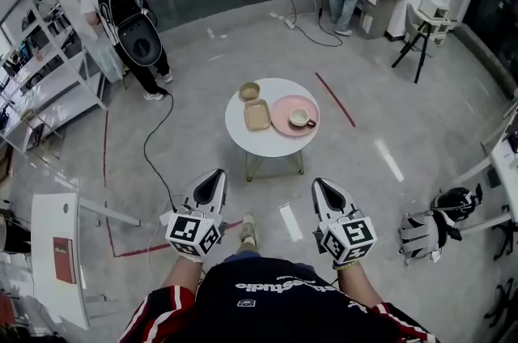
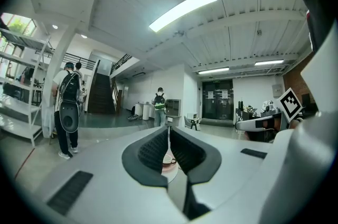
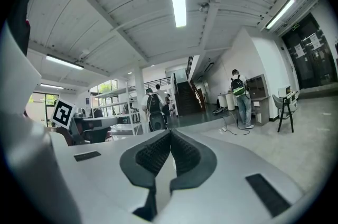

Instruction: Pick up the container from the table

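Both closed on nothing: left gripper [image 1: 212,181] and right gripper [image 1: 324,189] held short of the table [image 1: 271,146], probably pre-approach. The container [image 1: 257,115] sits at 9 o'clock of the plate [image 1: 281,121], near side unobstructed.

one table [image 1: 275,146], one bowl [image 1: 249,91], one container [image 1: 257,115], one plate [image 1: 279,113], one cup [image 1: 301,118], two tongs [image 1: 215,173] [image 1: 321,184]

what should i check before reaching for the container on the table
1. View of the container, lying flat on the table: ok.
2. Room around it: not ok, the bowl and pink plate sit close beside it.
3. Jaws of the left gripper open: not ok, shut and empty.
4. Jaws of the right gripper open: not ok, shut and empty.
5. Grippers at the table: not ok, both well short of it.
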`<action>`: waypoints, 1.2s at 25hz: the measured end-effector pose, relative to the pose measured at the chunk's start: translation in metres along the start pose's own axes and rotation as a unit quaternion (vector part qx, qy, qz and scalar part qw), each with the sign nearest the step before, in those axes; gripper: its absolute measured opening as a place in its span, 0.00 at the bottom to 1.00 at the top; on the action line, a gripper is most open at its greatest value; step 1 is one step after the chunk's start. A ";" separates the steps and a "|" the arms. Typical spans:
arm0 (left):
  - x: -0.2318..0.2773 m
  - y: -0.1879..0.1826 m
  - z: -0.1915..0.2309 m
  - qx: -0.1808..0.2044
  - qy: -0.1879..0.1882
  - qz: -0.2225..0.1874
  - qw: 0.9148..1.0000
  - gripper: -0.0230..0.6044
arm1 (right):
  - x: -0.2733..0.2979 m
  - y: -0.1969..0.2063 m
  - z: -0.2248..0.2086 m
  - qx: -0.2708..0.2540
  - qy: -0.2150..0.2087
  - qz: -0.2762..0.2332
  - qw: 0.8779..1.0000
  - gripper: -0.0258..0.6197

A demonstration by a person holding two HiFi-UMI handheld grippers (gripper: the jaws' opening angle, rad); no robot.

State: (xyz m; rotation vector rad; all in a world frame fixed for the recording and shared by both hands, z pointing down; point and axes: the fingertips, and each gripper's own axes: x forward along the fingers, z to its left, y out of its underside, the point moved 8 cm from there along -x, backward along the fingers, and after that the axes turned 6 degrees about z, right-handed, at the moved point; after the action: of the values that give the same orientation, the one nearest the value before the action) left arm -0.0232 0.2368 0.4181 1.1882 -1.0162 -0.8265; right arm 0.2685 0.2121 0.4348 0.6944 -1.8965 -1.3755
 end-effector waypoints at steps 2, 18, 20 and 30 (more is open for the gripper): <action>0.010 -0.001 0.003 -0.003 0.002 -0.003 1.000 0.09 | 0.007 -0.002 -0.006 -0.001 0.003 0.002 1.000 0.06; 0.119 -0.029 0.104 -0.015 0.018 -0.015 1.000 0.09 | 0.143 -0.056 -0.034 -0.014 0.006 0.001 1.000 0.06; 0.132 -0.036 0.122 -0.017 0.020 -0.018 0.999 0.09 | 0.162 -0.066 -0.033 -0.017 0.007 0.000 1.000 0.06; 0.182 -0.053 0.188 -0.021 0.035 -0.022 0.999 0.09 | 0.242 -0.096 -0.026 -0.033 0.015 -0.004 0.999 0.06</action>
State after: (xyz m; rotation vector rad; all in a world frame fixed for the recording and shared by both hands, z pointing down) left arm -0.1367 -0.0045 0.4124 1.1981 -0.9138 -0.8306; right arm 0.1404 -0.0133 0.4006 0.6862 -1.8193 -1.4184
